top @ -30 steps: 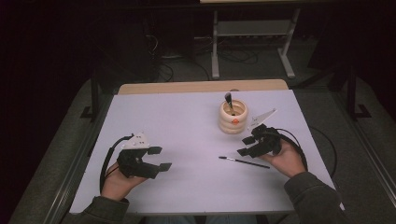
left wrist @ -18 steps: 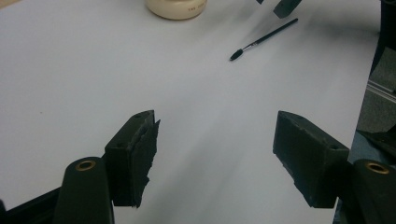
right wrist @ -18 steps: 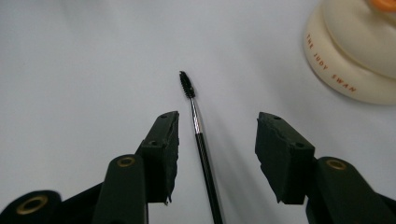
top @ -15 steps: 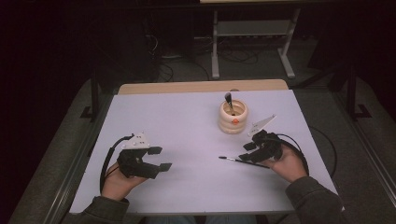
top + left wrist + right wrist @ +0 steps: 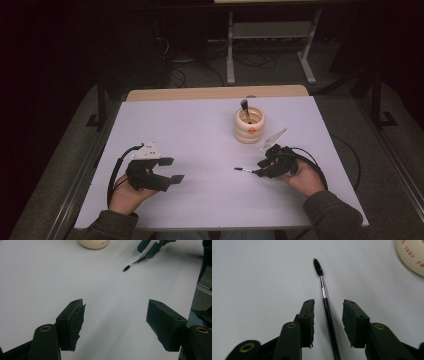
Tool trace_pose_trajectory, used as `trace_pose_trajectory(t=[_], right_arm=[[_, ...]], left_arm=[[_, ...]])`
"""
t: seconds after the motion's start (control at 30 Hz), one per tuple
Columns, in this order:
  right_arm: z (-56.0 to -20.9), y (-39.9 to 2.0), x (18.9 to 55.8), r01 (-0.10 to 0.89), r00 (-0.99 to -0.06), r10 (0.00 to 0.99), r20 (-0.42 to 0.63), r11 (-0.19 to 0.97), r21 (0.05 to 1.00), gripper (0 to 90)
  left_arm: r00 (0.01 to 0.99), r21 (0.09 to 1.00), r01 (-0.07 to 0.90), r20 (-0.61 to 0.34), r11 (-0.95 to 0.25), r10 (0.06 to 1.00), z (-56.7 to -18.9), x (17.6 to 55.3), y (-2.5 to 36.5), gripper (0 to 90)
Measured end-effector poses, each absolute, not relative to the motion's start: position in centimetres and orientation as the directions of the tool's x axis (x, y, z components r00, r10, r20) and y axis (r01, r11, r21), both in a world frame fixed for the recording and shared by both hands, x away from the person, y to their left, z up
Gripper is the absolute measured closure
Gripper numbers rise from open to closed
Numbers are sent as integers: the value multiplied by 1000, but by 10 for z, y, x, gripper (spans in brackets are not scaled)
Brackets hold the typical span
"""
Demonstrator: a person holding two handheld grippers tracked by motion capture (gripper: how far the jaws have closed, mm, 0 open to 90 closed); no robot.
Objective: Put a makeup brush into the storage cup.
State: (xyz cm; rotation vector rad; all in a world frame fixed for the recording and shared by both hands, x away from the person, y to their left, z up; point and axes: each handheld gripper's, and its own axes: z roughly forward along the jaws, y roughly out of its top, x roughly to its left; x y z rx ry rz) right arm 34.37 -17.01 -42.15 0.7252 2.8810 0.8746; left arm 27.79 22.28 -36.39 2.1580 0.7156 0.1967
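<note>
A white worktop carries a cream brush pot. Near it, the right tool, jaws just closing, straddles a spoolie brush without gripping; centre the handle before squeezing.

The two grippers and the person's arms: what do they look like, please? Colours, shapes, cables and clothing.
Both grippers, the left gripper and the right gripper, are black, with two blocky jaws whose pads have ragged edges and brass-coloured rivets. Each carries a pale grey three-cornered plate and trails a black cable. The sleeves are dark olive-grey.
</note>
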Motion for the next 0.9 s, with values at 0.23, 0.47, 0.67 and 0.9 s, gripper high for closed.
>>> trace_pose_trajectory(t=[0.23,0.47,0.67,0.9], right_arm=[[-427,-162,345,416,-895,437,86,754,509,689],[-431,-157,347,392,-908,414,69,778,491,741],[-430,-155,347,384,-911,409,59,787,483,760],[-429,-150,345,357,-921,389,30,810,465,822]], left_arm=[[826,759,425,-103,-492,554,-364,278,223,295],[826,760,425,-103,-493,553,-364,278,223,295],[826,757,430,-109,-491,554,-365,279,222,294],[826,756,431,-110,-492,553,-365,279,223,293]])
